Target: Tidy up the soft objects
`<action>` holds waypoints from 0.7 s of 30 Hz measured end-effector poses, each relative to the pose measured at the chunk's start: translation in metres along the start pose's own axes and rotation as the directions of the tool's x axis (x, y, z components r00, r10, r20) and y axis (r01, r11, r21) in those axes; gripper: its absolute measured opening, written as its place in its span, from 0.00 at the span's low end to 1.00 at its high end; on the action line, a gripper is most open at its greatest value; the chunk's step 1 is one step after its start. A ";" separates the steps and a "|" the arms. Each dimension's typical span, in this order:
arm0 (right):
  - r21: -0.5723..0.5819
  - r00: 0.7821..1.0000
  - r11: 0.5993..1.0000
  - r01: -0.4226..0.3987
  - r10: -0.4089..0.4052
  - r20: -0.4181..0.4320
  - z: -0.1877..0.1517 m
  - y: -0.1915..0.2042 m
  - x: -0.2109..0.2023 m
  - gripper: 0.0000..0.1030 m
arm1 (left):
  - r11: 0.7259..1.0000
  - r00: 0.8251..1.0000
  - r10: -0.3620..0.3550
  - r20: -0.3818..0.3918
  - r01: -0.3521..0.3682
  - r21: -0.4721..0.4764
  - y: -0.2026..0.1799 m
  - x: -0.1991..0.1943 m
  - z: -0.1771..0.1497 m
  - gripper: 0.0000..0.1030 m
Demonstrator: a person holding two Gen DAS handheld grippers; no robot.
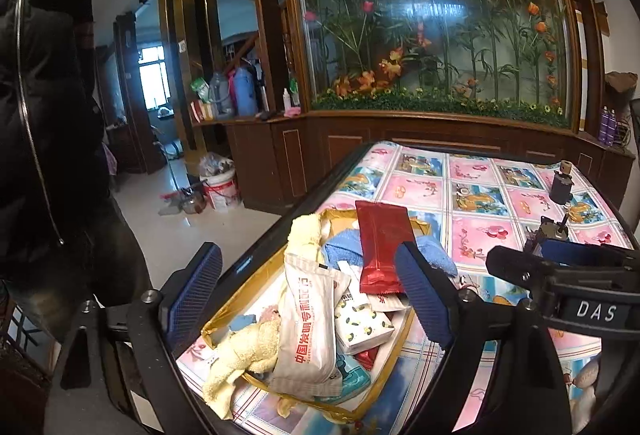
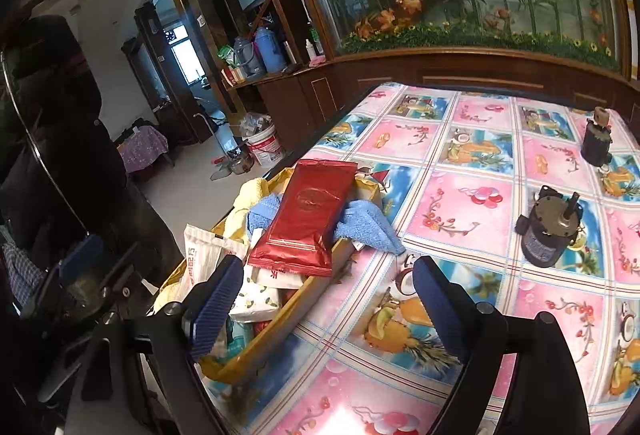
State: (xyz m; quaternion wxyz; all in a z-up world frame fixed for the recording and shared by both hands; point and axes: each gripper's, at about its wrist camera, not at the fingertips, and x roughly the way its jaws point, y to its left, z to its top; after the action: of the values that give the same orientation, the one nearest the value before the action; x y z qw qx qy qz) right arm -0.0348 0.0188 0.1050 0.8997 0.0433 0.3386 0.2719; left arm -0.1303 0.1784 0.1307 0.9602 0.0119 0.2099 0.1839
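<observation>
Both tongs are wide open and hold nothing. The left tongs hang over the tray in the lower middle of the left view, their blue pads on either side of the pile; the right tongs sit low in the right view, with the left pad over the tray's near end and the right pad over bare counter. The soft things are nearly all in the tray, at the counter's left edge: a red pack lies on top, resting on a blue cloth whose corner spills over the tray's right rim onto the counter. A white pack with red print leans across the middle, a yellow cloth droops over the near left corner and out of the tray, and a small tissue pack with a lemon pattern lies beneath the others. More packets show underneath, too covered to name. Judging by this, the gathering looks mostly done: no soft item lies loose on the open counter. What seems left is tidying, tucking the blue corner and the yellow cloth inside the rim, and perhaps flattening the heap. Two small motors stand well apart on the right of the counter; they are hard things and seem no part of the job.
</observation>
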 end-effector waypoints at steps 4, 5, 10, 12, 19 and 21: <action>0.000 1.000 1.000 0.003 -0.003 0.024 -0.005 -0.004 -0.013 0.89 | 1.000 0.999 0.022 0.034 -0.021 -0.006 -0.003 -0.011 0.002 0.88; 0.002 1.000 1.000 0.004 -0.004 0.028 -0.006 -0.006 -0.016 0.90 | 0.999 0.998 0.033 0.045 -0.033 -0.006 -0.003 -0.013 0.002 0.90; 0.001 0.999 1.000 0.015 -0.015 0.050 -0.012 -0.013 -0.027 0.90 | 0.996 0.990 0.086 0.110 -0.084 -0.018 -0.007 -0.030 0.003 1.00; -0.005 0.998 1.000 0.021 -0.021 0.060 -0.014 -0.014 -0.032 0.90 | 0.993 0.983 0.120 0.140 -0.117 -0.025 -0.009 -0.037 0.003 1.00; -0.059 0.993 0.997 0.055 -0.049 0.106 -0.024 -0.014 -0.047 0.93 | 0.988 0.973 0.156 0.172 -0.153 -0.028 -0.015 -0.043 0.007 1.00; -0.092 0.989 0.993 0.078 -0.065 0.136 -0.026 -0.012 -0.056 0.95 | 0.992 0.982 0.122 0.147 -0.118 -0.036 -0.015 -0.040 0.010 1.00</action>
State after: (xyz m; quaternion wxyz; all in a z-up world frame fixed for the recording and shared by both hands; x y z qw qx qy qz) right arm -0.0807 -0.0226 0.1145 0.9305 0.0051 0.2659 0.2519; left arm -0.1550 0.1502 0.1541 0.9604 0.0254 0.1342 0.2427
